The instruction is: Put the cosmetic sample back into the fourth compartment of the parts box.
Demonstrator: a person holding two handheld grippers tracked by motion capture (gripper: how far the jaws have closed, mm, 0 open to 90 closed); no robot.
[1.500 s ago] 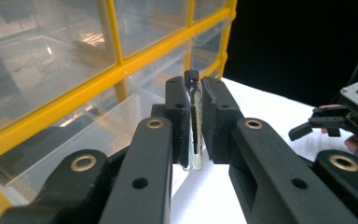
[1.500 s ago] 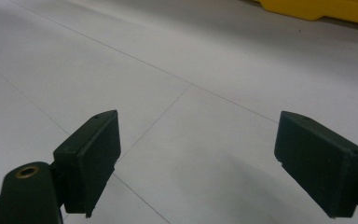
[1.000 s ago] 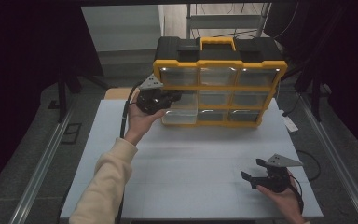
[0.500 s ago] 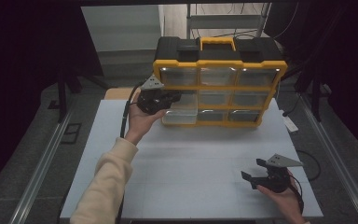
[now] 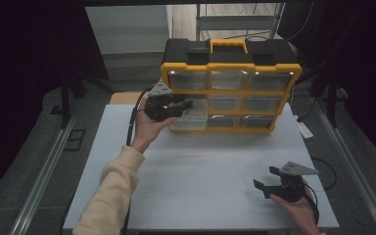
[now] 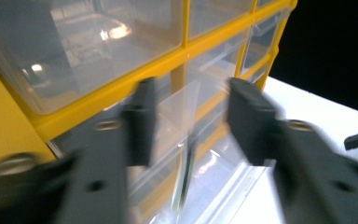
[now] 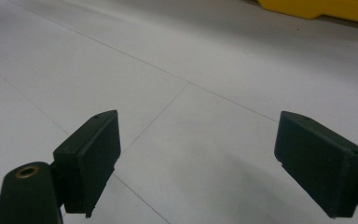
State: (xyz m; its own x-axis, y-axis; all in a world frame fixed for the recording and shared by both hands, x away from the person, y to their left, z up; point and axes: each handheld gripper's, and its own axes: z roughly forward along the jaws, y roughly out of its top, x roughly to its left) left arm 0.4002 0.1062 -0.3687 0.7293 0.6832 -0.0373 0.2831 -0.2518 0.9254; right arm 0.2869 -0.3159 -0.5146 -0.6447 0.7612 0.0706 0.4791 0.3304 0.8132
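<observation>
A yellow and black organiser (image 5: 232, 67) with clear drawers stands at the far side of the white table (image 5: 200, 161). Its lower left clear drawer (image 5: 190, 122) sticks out a little. My left gripper (image 5: 188, 104) is at that drawer's front. In the left gripper view the left gripper (image 6: 191, 121) is open: its jaws have just been opening, blurred, with the drawer's clear pull tab (image 6: 186, 105) between them and untouched. My right gripper (image 5: 267, 178) rests open near the table's front right, and in its own view the right gripper (image 7: 196, 158) has only bare table between its jaws.
The organiser has a yellow carry handle (image 5: 228, 45) on top and fills the back middle of the table. Metal rails (image 5: 44, 176) run along both sides of the table. A cable (image 5: 323, 164) trails off the right edge.
The left gripper's jaws have parted at the drawer's front. Both hands stay where they were, and the drawer stands as before.
</observation>
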